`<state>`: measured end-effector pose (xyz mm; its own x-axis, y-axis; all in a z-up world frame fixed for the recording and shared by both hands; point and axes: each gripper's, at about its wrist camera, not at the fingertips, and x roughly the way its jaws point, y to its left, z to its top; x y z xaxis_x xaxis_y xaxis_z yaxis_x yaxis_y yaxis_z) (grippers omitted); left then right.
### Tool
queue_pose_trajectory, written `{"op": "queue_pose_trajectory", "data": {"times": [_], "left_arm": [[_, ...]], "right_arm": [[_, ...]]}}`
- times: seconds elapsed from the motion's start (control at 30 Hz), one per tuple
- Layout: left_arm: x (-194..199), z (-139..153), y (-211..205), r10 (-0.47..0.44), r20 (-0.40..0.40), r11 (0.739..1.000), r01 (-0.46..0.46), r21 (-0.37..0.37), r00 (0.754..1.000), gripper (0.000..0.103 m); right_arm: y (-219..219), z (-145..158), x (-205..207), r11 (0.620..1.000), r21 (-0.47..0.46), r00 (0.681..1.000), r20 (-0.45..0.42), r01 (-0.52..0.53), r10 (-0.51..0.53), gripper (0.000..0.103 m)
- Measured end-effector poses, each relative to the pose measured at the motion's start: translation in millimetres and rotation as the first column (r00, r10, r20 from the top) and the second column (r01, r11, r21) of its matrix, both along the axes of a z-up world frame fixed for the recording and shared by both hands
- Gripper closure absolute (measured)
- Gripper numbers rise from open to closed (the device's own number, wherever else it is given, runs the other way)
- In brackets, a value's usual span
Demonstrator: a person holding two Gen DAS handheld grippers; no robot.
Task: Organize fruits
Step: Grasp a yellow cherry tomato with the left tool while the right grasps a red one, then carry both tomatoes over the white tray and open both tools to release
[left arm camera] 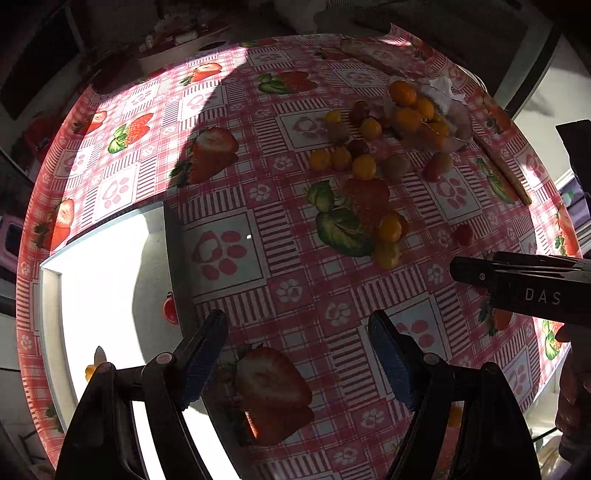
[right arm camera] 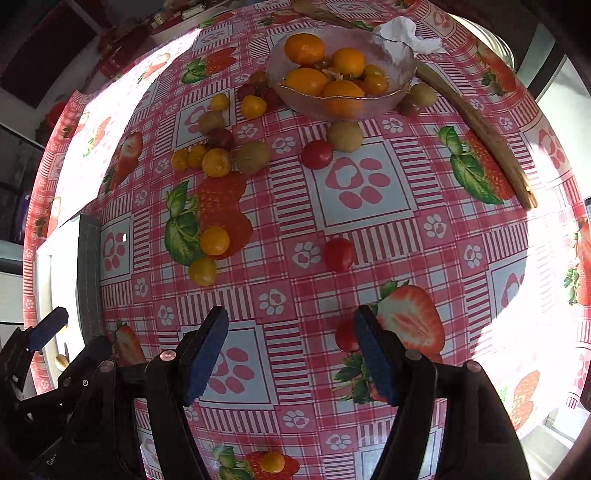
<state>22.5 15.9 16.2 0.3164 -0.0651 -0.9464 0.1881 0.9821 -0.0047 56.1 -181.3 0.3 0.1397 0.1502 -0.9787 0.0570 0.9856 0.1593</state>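
A glass bowl (right arm camera: 400, 59) holding oranges (right arm camera: 304, 48) stands at the far side of the table; it also shows in the left wrist view (left arm camera: 461, 122). Several small yellow, red and brown-green fruits lie loose on the strawberry-print cloth, among them a red tomato (right arm camera: 338, 254) in the middle and another red one (right arm camera: 345, 334) touching the right gripper's right finger. My right gripper (right arm camera: 291, 350) is open and empty above the cloth. My left gripper (left arm camera: 297, 358) is open and empty, beside a sunlit white tray (left arm camera: 107, 288) holding a small red fruit (left arm camera: 170, 308).
A long wooden utensil (right arm camera: 480, 129) lies right of the bowl, with crumpled white paper (right arm camera: 406, 31) behind it. A yellow fruit (right arm camera: 272, 461) lies near the front edge. The right gripper's body (left arm camera: 524, 284) shows at the right of the left wrist view.
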Motion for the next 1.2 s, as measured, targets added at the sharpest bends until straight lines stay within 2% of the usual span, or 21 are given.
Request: {"op": "queue_pose_trajectory", "data": {"times": [0.33,0.6,0.7,0.87,0.97,1.0,1.03,1.2], "left_arm": [[26.6,-25.0,-47.1,-0.066,-0.011,0.998,0.066,0.002,0.998,0.024],[38.5,-40.1,-60.4,-0.07,-0.027,0.997,0.07,0.007,0.997,0.024],[39.8,-42.5,-64.0,-0.065,-0.027,0.998,0.066,0.02,0.997,0.025],[40.1,-40.3,-66.2,-0.068,-0.015,0.998,0.068,0.016,0.998,0.039],[38.1,-36.8,-65.5,-0.068,-0.001,0.998,0.068,0.005,0.998,0.062],[38.3,-35.7,-65.4,-0.071,0.002,0.997,0.071,0.0,0.997,0.075],[38.7,-35.4,-64.3,-0.07,0.002,0.998,0.07,0.001,0.998,0.08],[38.2,-31.3,-49.3,-0.03,-0.022,0.996,0.028,-0.086,0.999,0.08]], "right_arm": [[-20.9,-10.1,12.4,0.999,0.012,1.0,0.005,-0.031,0.031,0.029],[-14.8,-15.7,26.1,0.996,0.002,0.996,0.01,-0.088,0.088,0.039],[-8.8,-16.2,28.4,0.993,-0.022,0.993,0.015,-0.115,0.115,0.046],[-1.8,-16.7,31.5,0.989,-0.051,0.99,0.022,-0.138,0.139,0.067],[1.0,-19.5,37.5,0.991,-0.048,0.991,0.023,-0.127,0.128,0.077],[-0.3,-19.8,38.0,0.992,-0.038,0.993,0.023,-0.119,0.12,0.077],[-3.0,-19.6,37.3,0.994,-0.02,0.994,0.021,-0.108,0.109,0.08],[-16.2,-18.7,34.0,0.997,0.055,0.999,0.006,-0.05,0.049,0.081]]}}
